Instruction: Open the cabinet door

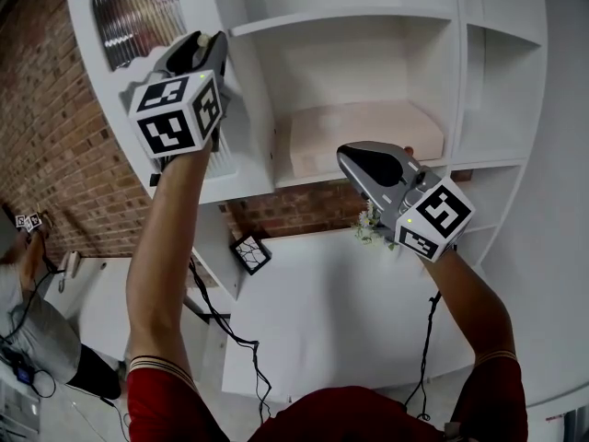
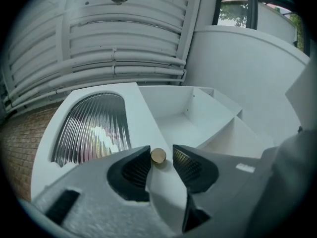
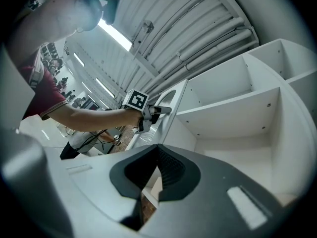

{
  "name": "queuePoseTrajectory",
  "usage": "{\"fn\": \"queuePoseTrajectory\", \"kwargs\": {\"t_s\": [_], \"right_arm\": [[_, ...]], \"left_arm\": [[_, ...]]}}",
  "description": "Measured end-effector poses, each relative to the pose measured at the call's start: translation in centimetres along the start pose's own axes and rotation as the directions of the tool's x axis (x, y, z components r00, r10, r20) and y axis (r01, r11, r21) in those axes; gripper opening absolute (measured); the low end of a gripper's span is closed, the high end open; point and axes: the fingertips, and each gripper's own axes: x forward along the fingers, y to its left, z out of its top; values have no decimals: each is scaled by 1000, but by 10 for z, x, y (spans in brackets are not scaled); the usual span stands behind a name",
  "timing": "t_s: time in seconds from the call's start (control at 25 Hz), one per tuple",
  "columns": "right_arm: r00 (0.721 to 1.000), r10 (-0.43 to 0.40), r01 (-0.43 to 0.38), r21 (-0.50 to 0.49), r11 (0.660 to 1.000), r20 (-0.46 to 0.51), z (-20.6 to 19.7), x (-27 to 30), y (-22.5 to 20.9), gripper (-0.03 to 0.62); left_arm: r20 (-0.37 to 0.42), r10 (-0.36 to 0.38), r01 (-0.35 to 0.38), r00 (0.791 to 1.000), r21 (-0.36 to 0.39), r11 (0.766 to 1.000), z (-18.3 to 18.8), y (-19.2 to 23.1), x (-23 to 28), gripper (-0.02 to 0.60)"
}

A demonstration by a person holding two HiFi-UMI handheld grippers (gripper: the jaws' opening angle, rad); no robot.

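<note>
The white cabinet door (image 1: 92, 35) with a ribbed glass pane (image 2: 91, 128) stands swung out from the shelves (image 1: 368, 26). Its small brass knob (image 2: 158, 155) sits between the jaws of my left gripper (image 2: 159, 158), with a gap showing on each side, so that gripper is open around it. In the head view the left gripper (image 1: 217, 42) is raised at the door's edge. My right gripper (image 1: 342, 155) is shut with nothing in it, and hangs in front of the lower shelf. The right gripper view shows its own tips (image 3: 157, 150) meeting and the left gripper (image 3: 166, 110) at the door.
A brick wall (image 1: 46, 109) runs behind and left of the cabinet. A white counter (image 1: 322, 311) lies below the shelves, with a small plant (image 1: 368, 226) and a black-framed picture (image 1: 250, 252) on it. Cables hang down. Another person (image 1: 37, 330) stands at the lower left.
</note>
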Motion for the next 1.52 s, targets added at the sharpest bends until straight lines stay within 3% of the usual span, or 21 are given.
{"fn": "queuePoseTrajectory", "kwargs": {"t_s": [0.16, 0.44, 0.92, 1.28, 1.52], "right_arm": [[1000, 2, -2, -5, 1000, 4, 3, -4, 1, 12], [1000, -5, 5, 5, 1000, 7, 1, -12, 1, 12], [1000, 6, -6, 29, 1000, 15, 1, -20, 3, 12], [992, 103, -108, 67, 992, 72, 14, -30, 14, 12], [980, 155, -170, 120, 978, 124, 26, -33, 32, 12]], "left_arm": [[-10, 39, -38, 999, 31, 999, -2, 4, 1, 90], [-31, 57, -53, 998, 95, 994, -4, 5, 2, 87], [-2, 10, -10, 1000, 27, 1000, 9, 5, -20, 89], [-8, 11, -10, 1000, 36, 999, 36, 6, -65, 89], [21, 1, 1, 1000, -66, 998, 58, 16, -102, 83]]}}
